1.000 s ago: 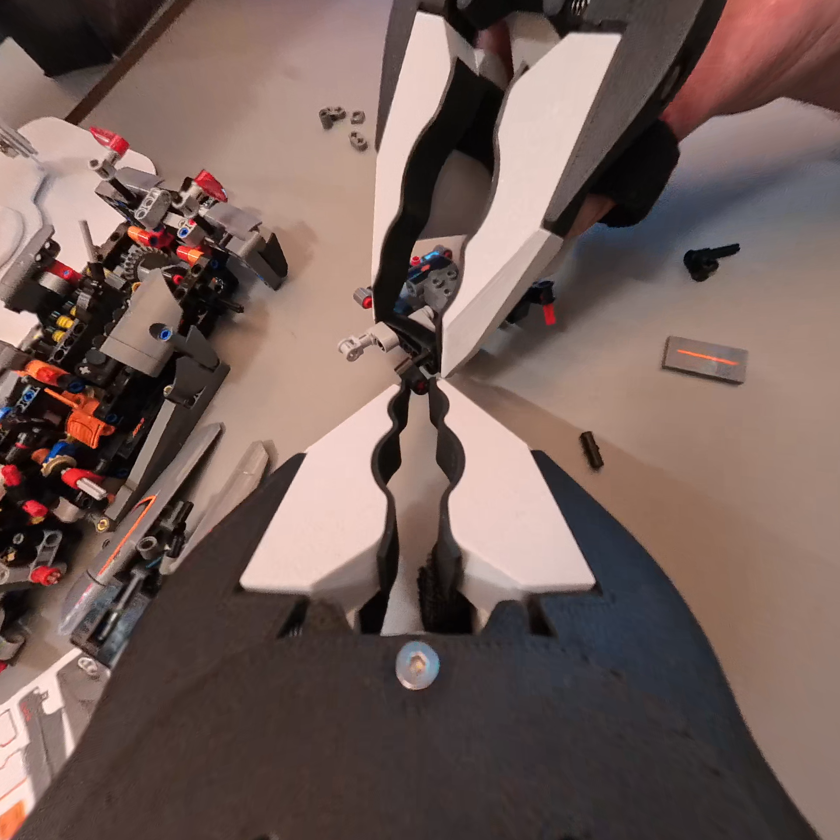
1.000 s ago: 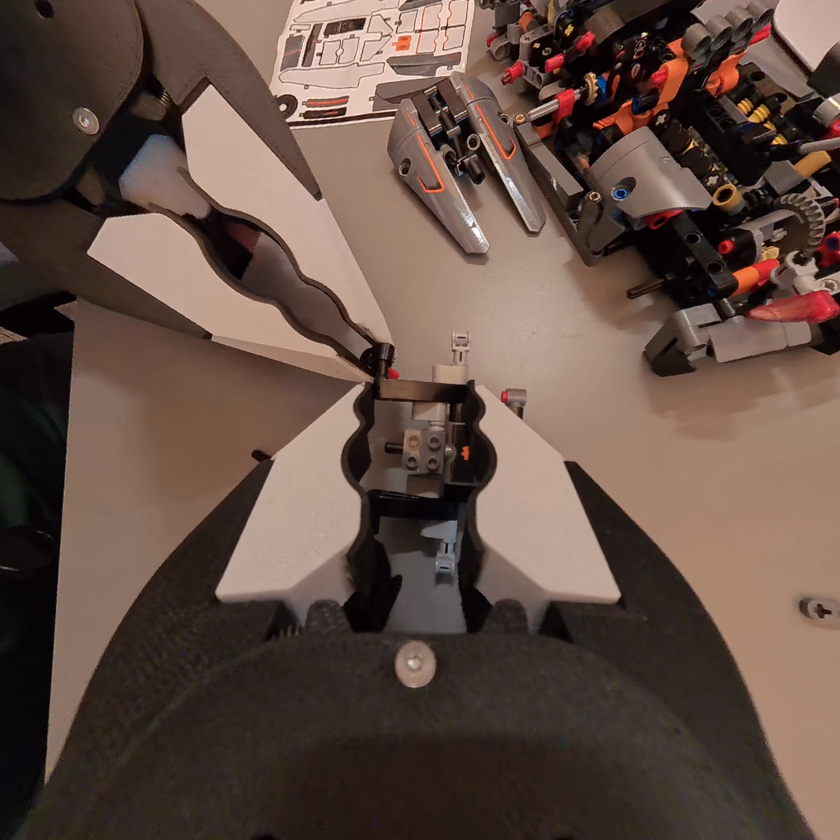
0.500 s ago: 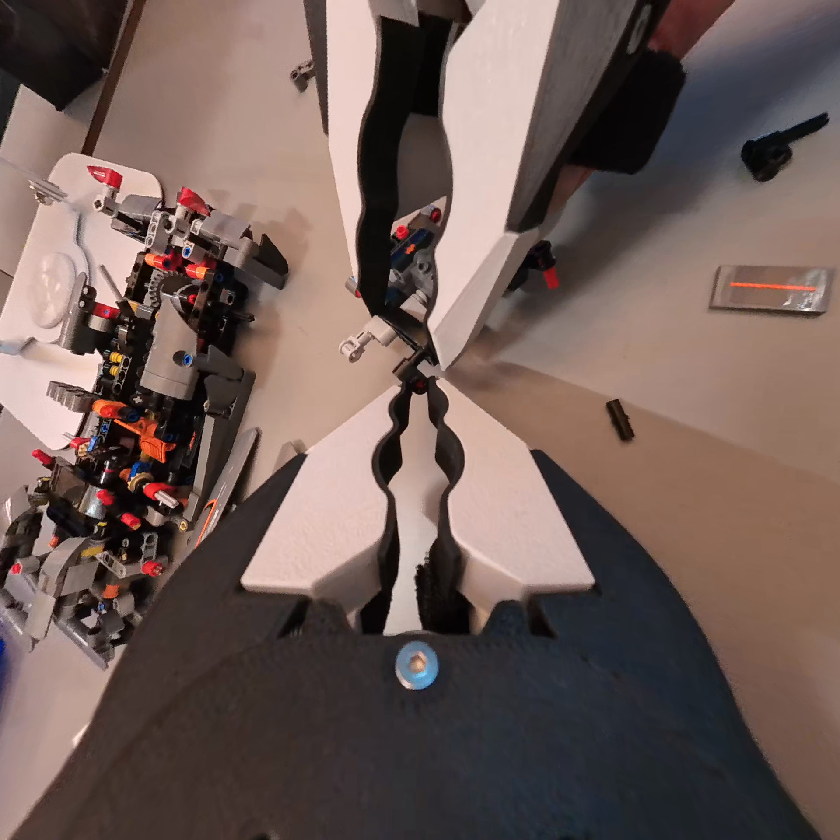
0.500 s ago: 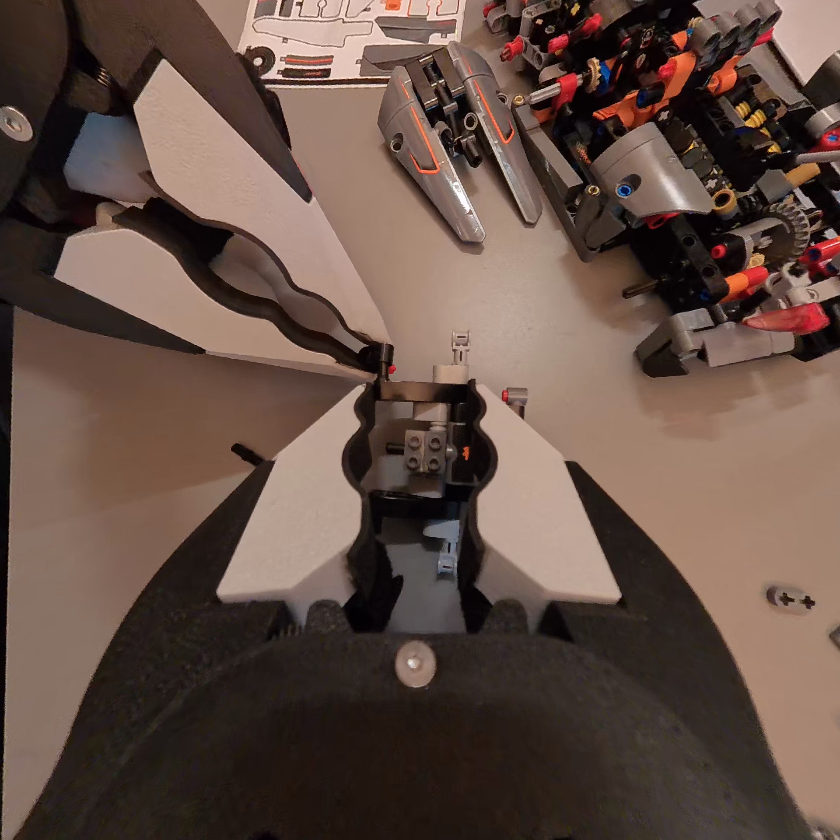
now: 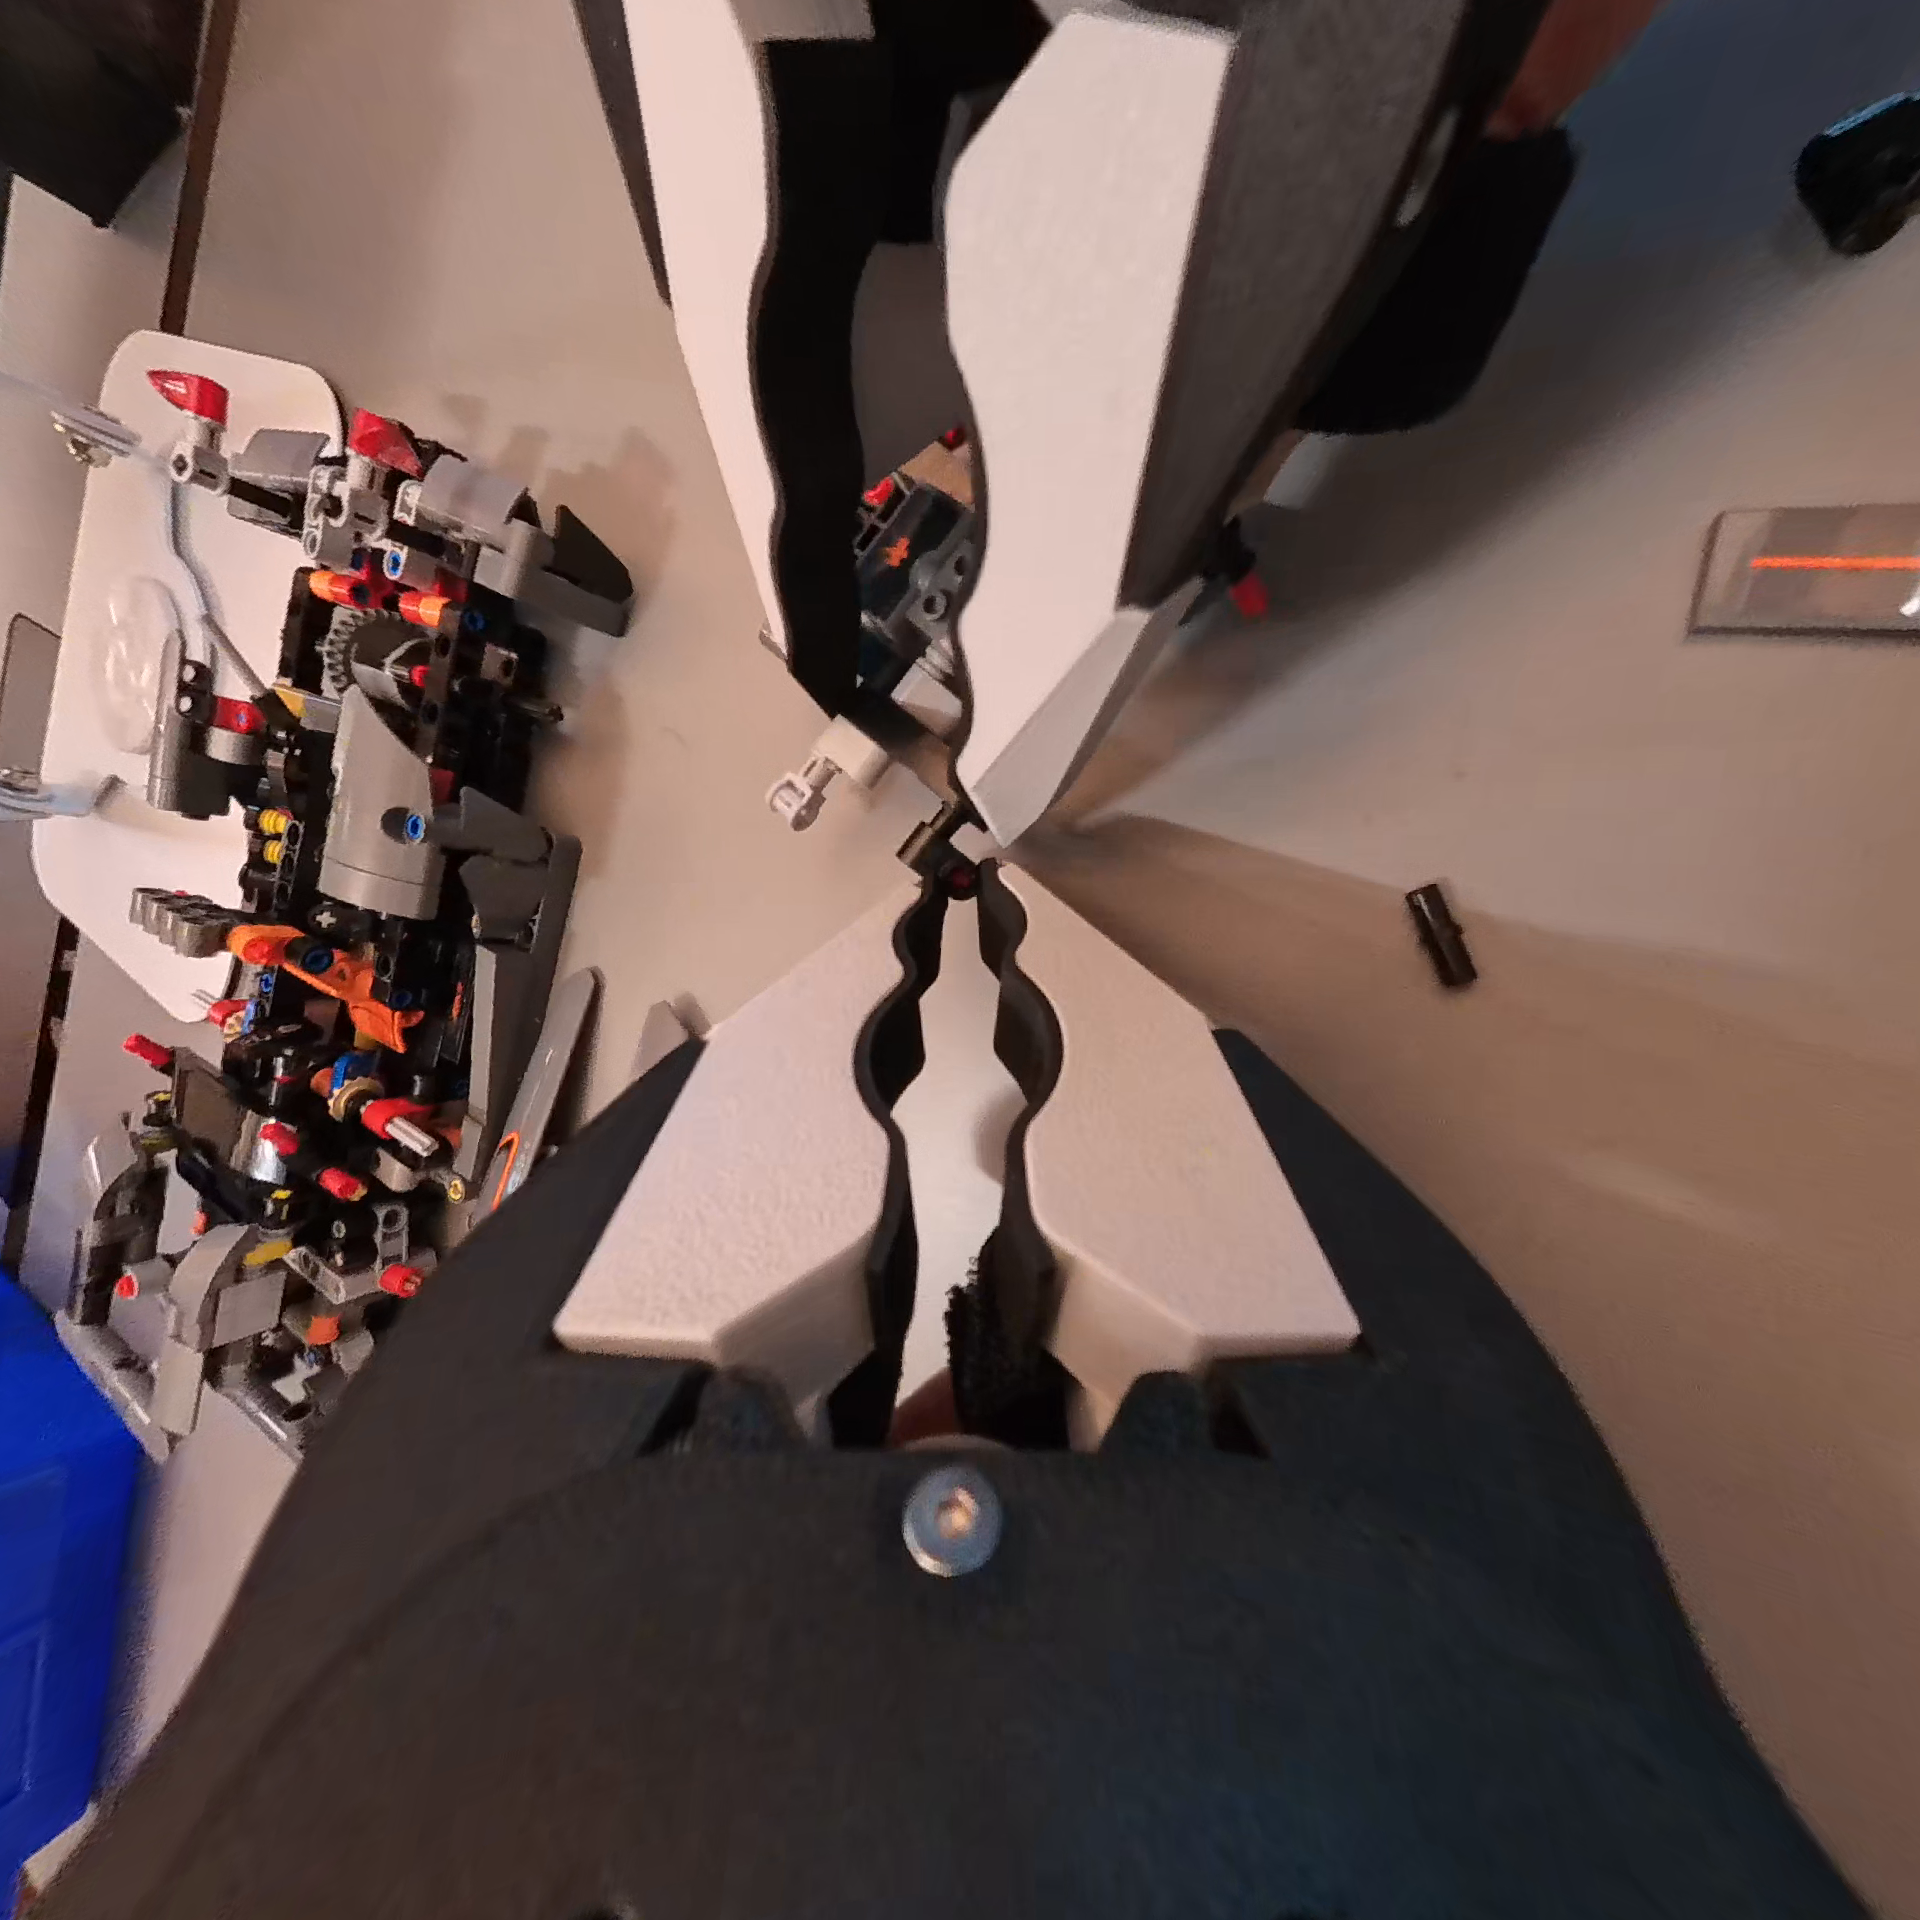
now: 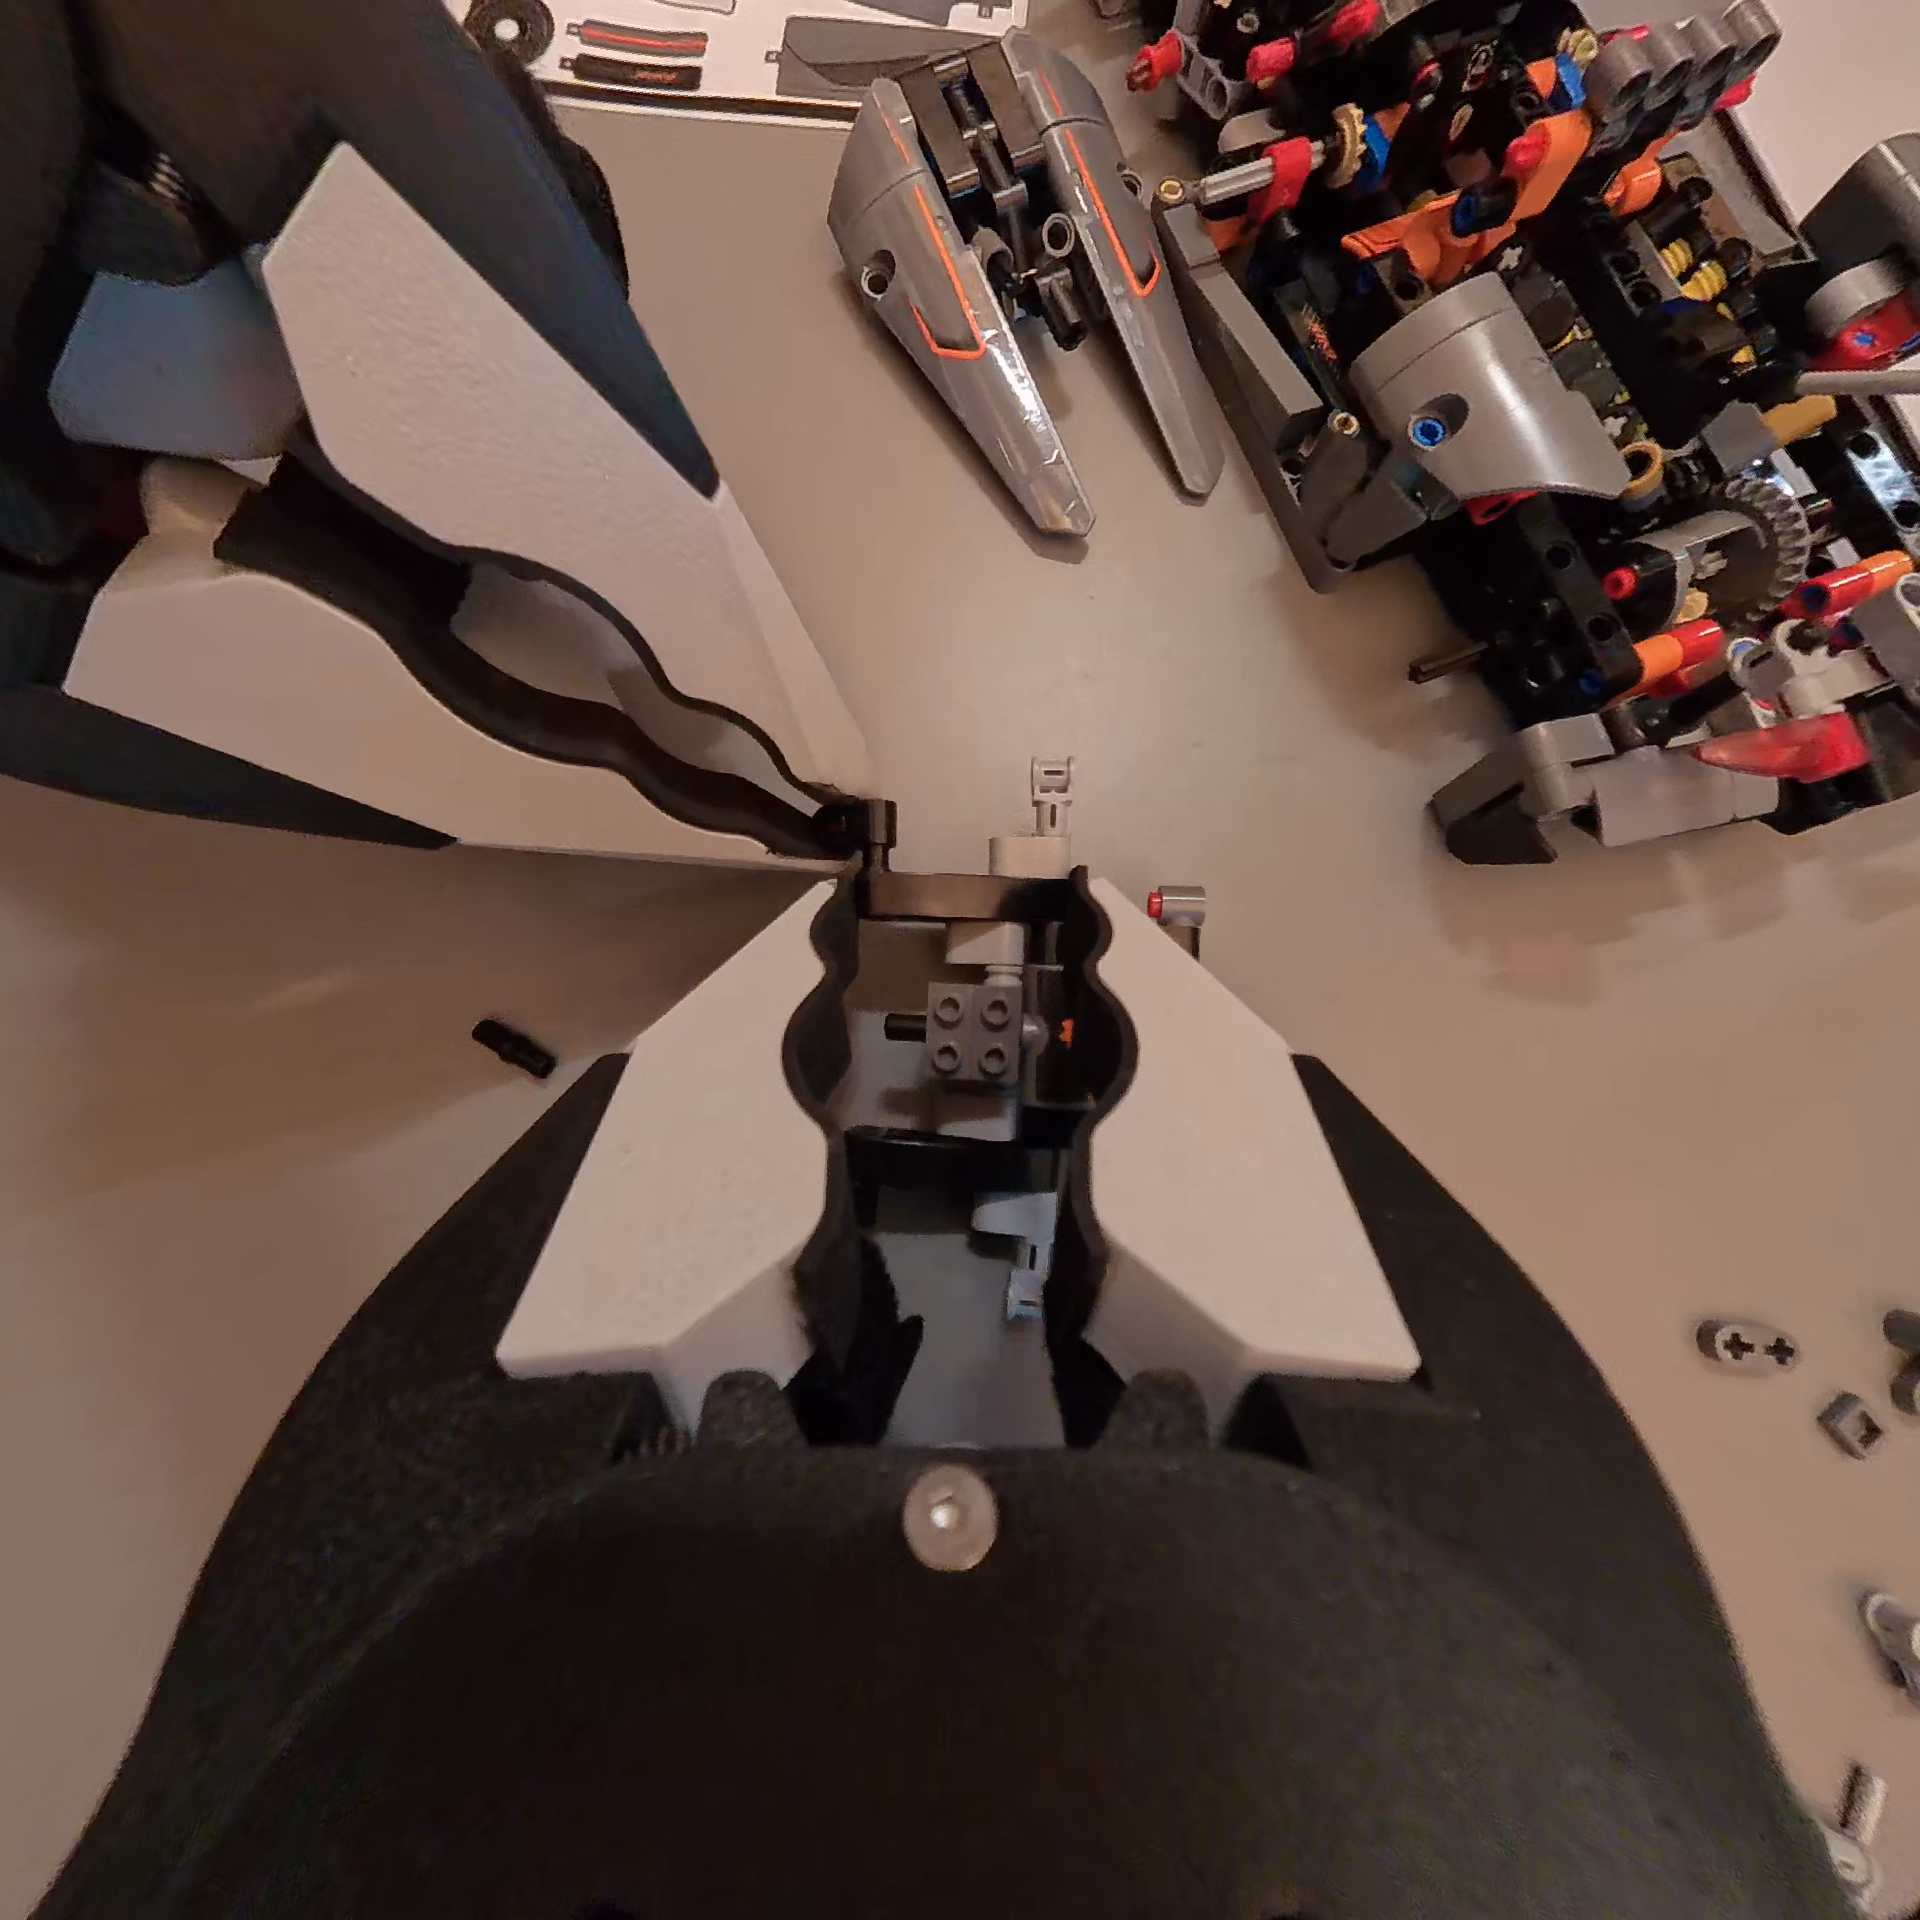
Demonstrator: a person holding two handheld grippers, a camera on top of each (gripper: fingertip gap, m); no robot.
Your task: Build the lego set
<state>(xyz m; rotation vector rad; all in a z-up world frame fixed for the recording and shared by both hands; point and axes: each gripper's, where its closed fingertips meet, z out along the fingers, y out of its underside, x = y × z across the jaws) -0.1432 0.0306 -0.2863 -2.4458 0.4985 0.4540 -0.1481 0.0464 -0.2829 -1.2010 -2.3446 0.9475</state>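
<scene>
My left gripper (image 5: 951, 883) is shut on a small black connector with a red pin (image 5: 940, 847). It holds the connector against the front left corner of a grey and black sub-assembly (image 6: 971, 1023). My right gripper (image 6: 961, 894) is shut on that sub-assembly, which sits deep between its fingers. A light grey pin (image 6: 1049, 784) sticks out of the sub-assembly's front. In the left wrist view the right gripper (image 5: 904, 748) comes down from the top. In the right wrist view the left gripper (image 6: 831, 821) comes in from the upper left. Both are above the table.
The large part-built car model (image 5: 343, 831) lies to the left, and at upper right in the right wrist view (image 6: 1558, 364). A grey double-fin part (image 6: 997, 301) and a sticker sheet (image 6: 727, 52) lie beyond. A striped grey tile (image 5: 1808, 592), a black pin (image 5: 1439, 935), small grey parts (image 6: 1745, 1351) and a blue bin (image 5: 52, 1507) lie around. Left tips and right tips are each some 12 centimetres from the striped grey tile (image 5: 1808, 592).
Both grippers keep their grips and stay tip to tip. The left wrist view has pulled away from the table, so more of the car model shows. The right gripper looms larger in it.
</scene>
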